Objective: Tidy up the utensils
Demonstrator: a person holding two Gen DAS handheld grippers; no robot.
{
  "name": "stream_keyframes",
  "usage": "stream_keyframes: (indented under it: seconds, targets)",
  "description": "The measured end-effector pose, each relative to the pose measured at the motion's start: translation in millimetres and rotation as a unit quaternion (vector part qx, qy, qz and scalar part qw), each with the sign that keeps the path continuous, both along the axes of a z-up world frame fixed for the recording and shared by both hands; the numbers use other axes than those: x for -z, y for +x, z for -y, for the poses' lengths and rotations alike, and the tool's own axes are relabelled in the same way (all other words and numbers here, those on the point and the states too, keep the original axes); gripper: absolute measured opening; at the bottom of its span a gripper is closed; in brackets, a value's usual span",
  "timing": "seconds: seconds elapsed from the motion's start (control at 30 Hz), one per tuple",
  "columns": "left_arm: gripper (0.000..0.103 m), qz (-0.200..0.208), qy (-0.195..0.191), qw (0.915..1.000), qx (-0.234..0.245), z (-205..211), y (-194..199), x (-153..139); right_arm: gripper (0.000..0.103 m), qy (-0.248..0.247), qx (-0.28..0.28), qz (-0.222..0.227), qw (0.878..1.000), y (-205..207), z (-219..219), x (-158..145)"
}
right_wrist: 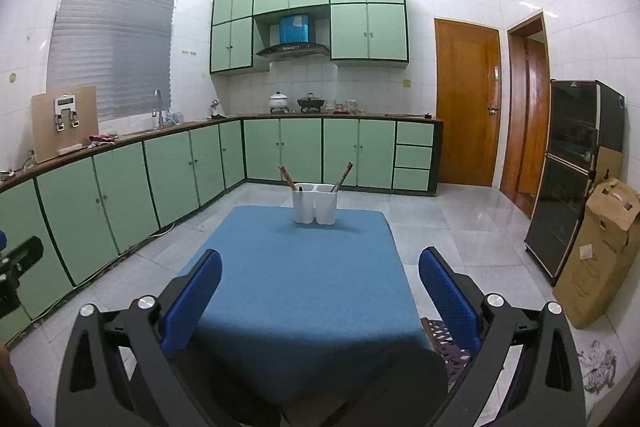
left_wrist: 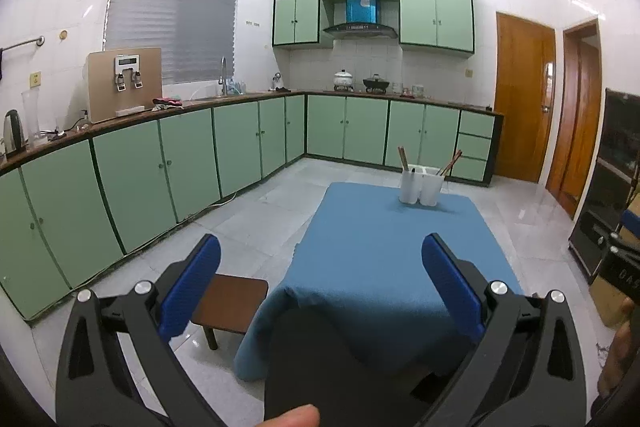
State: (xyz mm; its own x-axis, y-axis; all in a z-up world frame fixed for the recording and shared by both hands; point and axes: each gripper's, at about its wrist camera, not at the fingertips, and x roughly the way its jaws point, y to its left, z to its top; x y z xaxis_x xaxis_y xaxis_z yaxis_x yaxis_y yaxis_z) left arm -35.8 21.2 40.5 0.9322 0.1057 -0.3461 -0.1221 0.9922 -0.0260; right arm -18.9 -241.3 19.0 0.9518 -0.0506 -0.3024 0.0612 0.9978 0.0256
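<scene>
Grippers: left (left_wrist: 320, 267) & right (right_wrist: 320, 271) hovering, both spread, empty. Risk: chopsticks (right_wrist: 345, 175) leaning; clumsy grab tipping holder (right_wrist: 315, 209) off table (right_wrist: 280, 287).

My left claw (left_wrist: 320, 283) and right claw (right_wrist: 320, 287) are black with blue ribbed pads. The counter (right_wrist: 296, 267) wears a plain blue cloth; on it, a white holder (right_wrist: 314, 203) keeps brown chopsticks (right_wrist: 344, 175). Cabinets (right_wrist: 172, 171) are pale green, dark-edged.
</scene>
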Motion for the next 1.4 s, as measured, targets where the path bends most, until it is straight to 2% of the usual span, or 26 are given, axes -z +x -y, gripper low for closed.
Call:
stream_keyframes:
  seconds: [0.13, 0.43, 1.4]
  targets:
    - [0.098, 0.011, 0.01, 0.9998, -0.012, 0, -9, -3, 0.097, 0.002, -0.003, -0.002, 1.0, -2, -3, 3]
    - [0.098, -0.005, 0.007, 1.0, -0.002, 3, -7, 5, 0.097, 0.001, -0.009, -0.005, 1.0, -4, 0, 9]
    - [0.098, -0.007, 0.014, 0.9999, -0.005, 11, -9, 10, 0.097, 0.011, -0.002, -0.001, 1.0, -11, 4, 13]
